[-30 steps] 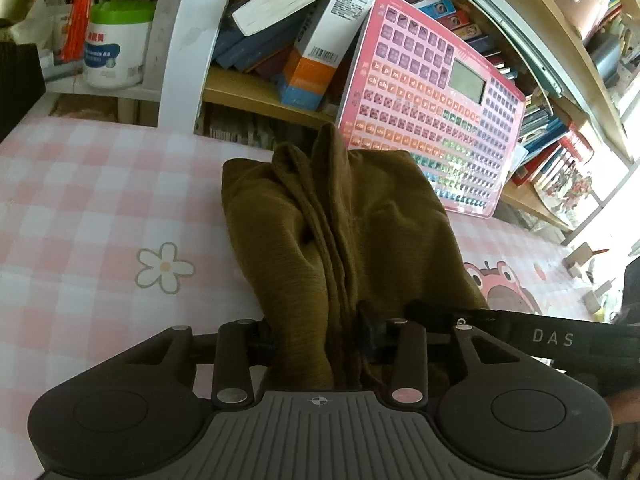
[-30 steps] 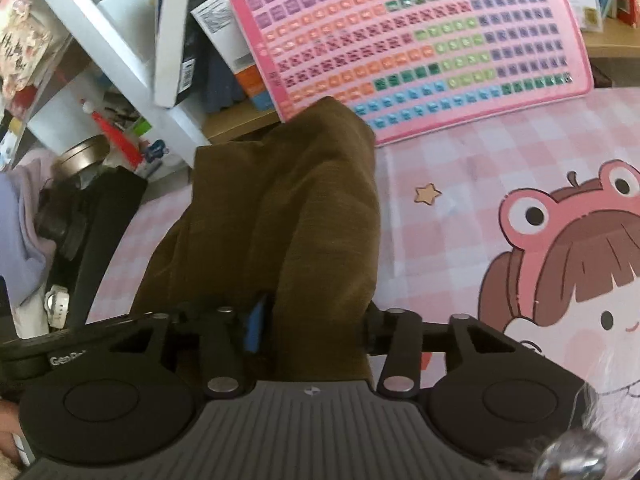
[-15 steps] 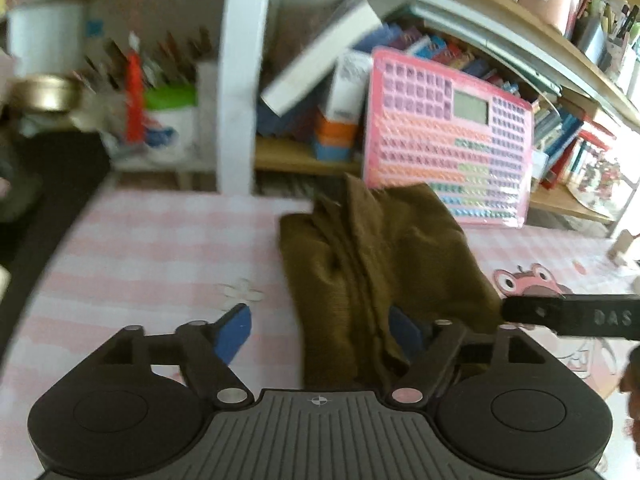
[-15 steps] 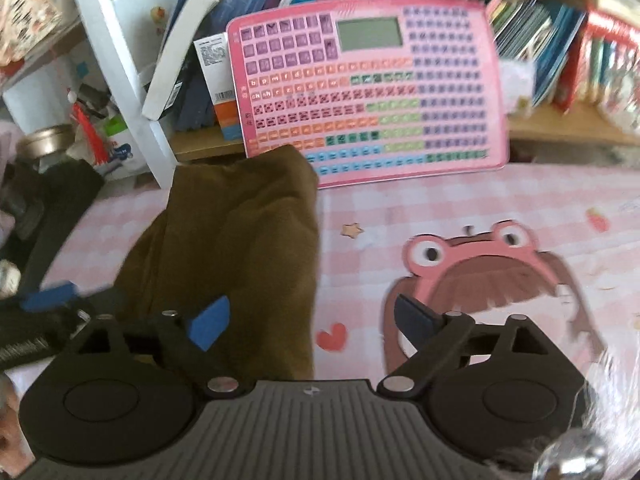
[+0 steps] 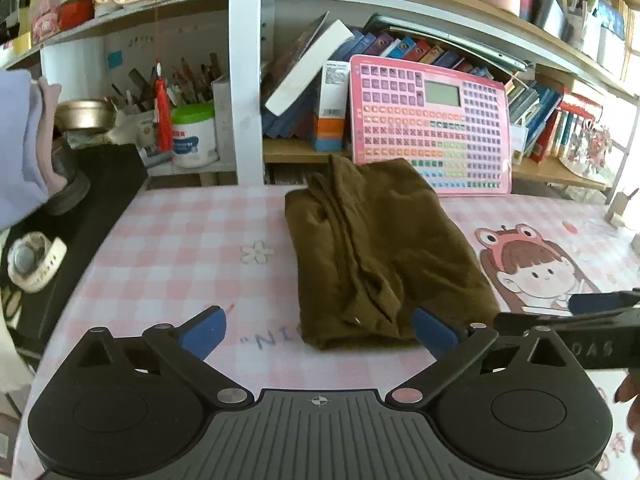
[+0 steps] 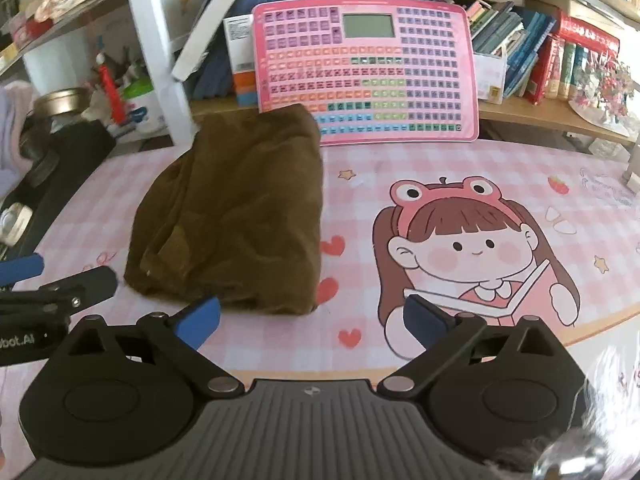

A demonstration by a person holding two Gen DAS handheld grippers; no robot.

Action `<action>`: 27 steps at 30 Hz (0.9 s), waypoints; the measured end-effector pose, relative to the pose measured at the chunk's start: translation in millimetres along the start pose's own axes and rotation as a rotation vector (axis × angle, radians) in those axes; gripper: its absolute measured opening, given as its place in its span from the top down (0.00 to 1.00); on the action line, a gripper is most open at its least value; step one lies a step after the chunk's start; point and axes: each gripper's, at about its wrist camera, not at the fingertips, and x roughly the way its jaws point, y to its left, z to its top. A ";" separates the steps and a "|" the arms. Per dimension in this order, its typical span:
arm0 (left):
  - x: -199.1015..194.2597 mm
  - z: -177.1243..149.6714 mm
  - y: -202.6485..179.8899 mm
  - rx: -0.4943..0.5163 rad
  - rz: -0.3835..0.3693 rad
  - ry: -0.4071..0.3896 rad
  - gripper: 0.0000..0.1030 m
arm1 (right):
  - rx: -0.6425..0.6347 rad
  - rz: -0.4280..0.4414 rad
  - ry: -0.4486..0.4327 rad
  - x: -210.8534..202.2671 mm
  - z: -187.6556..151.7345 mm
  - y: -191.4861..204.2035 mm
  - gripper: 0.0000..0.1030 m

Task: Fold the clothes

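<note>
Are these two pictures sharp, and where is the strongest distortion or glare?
Left wrist view: sharp on the brown garment, shelves bend strongly, window side at right is overexposed. Right wrist view: also sharp, the pink keyboard toy curves, a blurred shiny blob sits bottom right.

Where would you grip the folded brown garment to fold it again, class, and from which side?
Grip the brown garment at its thick near edge, coming in low from the front. That edge faces both open grippers, left gripper and right gripper, and lies unobstructed on the table.
</note>
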 end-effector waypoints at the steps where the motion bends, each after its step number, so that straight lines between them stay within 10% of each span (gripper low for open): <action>1: -2.2 -1.5 -1.0 -0.009 0.000 0.001 0.01 | -0.007 0.001 0.001 -1.5 -1.6 0.4 0.03; 27: -22.7 -15.5 -9.5 -0.034 0.048 0.003 0.01 | -0.052 -0.010 0.029 -18.0 -13.9 3.5 0.02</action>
